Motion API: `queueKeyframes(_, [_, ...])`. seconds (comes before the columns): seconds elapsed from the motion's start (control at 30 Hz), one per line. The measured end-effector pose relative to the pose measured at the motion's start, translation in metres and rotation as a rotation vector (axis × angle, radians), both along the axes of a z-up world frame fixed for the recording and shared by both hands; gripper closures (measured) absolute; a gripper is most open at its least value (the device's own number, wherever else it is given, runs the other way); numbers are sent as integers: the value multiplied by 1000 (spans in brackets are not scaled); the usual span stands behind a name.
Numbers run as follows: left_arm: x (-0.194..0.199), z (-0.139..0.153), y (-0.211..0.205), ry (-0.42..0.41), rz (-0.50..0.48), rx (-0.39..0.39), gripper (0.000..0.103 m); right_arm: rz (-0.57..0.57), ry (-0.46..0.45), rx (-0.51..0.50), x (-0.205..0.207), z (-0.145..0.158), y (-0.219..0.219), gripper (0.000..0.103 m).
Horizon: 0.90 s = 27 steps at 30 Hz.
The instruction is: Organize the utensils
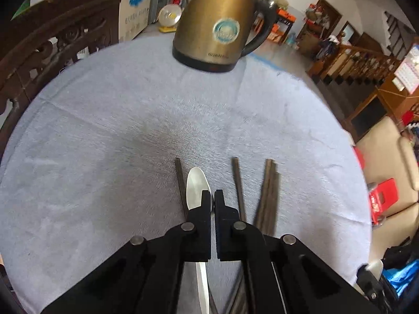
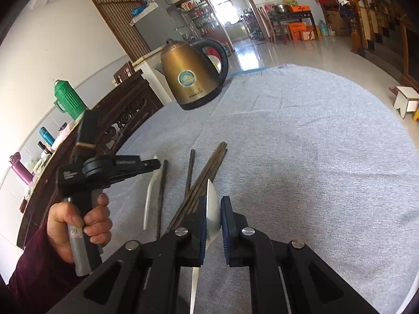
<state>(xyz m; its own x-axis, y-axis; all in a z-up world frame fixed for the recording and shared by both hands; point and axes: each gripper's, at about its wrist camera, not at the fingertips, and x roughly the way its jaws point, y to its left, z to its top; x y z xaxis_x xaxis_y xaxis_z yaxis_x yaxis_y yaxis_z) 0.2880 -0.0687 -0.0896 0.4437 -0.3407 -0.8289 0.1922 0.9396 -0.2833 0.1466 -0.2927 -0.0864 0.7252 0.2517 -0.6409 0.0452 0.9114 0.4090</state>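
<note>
On the grey-blue tablecloth (image 1: pixel 131 130) lie a steel spoon (image 1: pixel 196 185) and several dark chopsticks: one (image 1: pixel 179 180) left of the spoon, one (image 1: pixel 237 183) right of it, and a bundle (image 1: pixel 269 191) further right. My left gripper (image 1: pixel 212 196) hovers over the spoon's bowl, jaws nearly together with nothing between them. In the right wrist view the left gripper (image 2: pixel 154 164) is held above the lying spoon (image 2: pixel 150 196). My right gripper (image 2: pixel 212 209) is shut on a second steel spoon (image 2: pixel 212 206), held edge-up above the chopstick bundle (image 2: pixel 207 172).
A brass-coloured electric kettle (image 1: pixel 217 23) stands at the far side of the round table (image 2: pixel 314 130). A carved dark wooden chair (image 1: pixel 52 41) is at the left edge. A sofa (image 1: pixel 385 157) and red stool (image 1: pixel 382 196) are on the right.
</note>
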Motion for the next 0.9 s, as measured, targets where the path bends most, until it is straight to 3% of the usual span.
queueKeyframes(0.43, [-92,89,55,-181,-94,-237,100,-62,-166,-69,-52,50,27,92])
queueKeyframes(0.7, [-136,117,66,-291,-140,-393,100,-70,-304,-79,-82,78,52,92])
queueKeyframes(0.9, [-152,116,56,-402,-136,-460,100,-103,-356,-104,-89,74,68,92])
